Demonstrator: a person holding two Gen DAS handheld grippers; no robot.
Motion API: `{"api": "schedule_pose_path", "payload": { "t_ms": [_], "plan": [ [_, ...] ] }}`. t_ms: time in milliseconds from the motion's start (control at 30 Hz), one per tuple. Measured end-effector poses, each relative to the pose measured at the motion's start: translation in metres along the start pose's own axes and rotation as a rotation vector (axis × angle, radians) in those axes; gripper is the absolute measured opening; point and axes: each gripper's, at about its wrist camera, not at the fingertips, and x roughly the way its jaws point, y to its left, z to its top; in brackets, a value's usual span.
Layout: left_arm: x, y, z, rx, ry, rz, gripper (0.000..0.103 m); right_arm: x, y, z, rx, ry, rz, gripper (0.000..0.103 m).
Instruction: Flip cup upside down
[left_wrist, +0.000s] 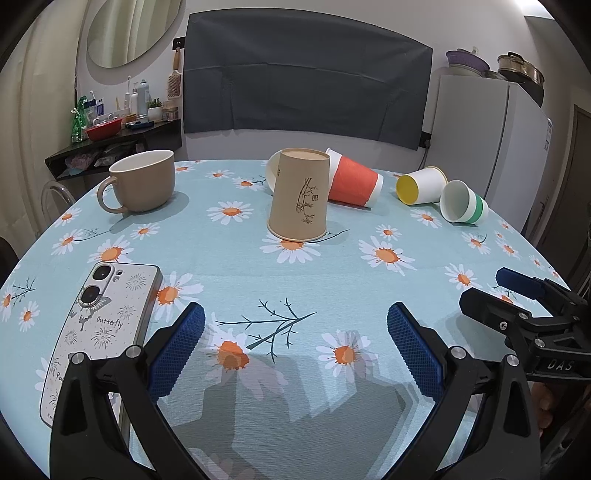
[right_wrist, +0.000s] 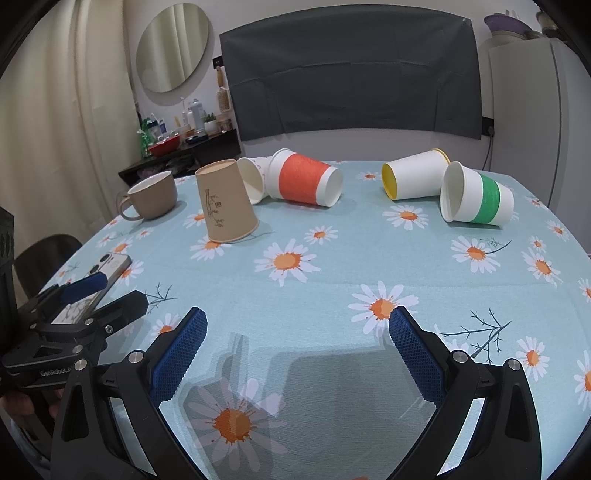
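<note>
The brown paper cup with a dark bamboo sketch (left_wrist: 299, 195) stands mouth down on the round table covered in a light blue daisy-print cloth (left_wrist: 332, 266), straight ahead of the left gripper (left_wrist: 295, 332) and well apart from it; from the right gripper (right_wrist: 297, 338) it lies ahead and to the left. Just behind it, a plain white paper cup (right_wrist: 253, 179) lies on its side, mostly hidden in the left view, with its mouth facing the brown cup. Touching that one, a white paper cup with an orange band (left_wrist: 352, 181) also lies on its side. Further right, ahead of the right gripper, a white paper cup with a yellow inside (right_wrist: 415, 179) and a white paper cup with a green band (right_wrist: 476, 197) lie tipped over, side by side and touching. Ahead and left of the left gripper, a beige ceramic mug with a handle (left_wrist: 142, 181) stands upright. A smartphone in a white case marked "Butterfly" (left_wrist: 99, 328) lies face down just beside the left gripper's left finger. Both grippers hover low over the near edge of the table, each with its blue-padded jaws spread wide and gripping nothing. Bare cloth lies between them and the brown cup.
</note>
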Motion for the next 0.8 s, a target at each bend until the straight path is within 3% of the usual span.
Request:
{"api": "schedule_pose_path", "payload": {
  "t_ms": [800],
  "plan": [
    [-0.0018,-0.002,0.0001,0.012,-0.009,0.012,0.097,0.0005,-0.002,-0.0005,0.013,0.001,0.001,0.095]
  ]
}}
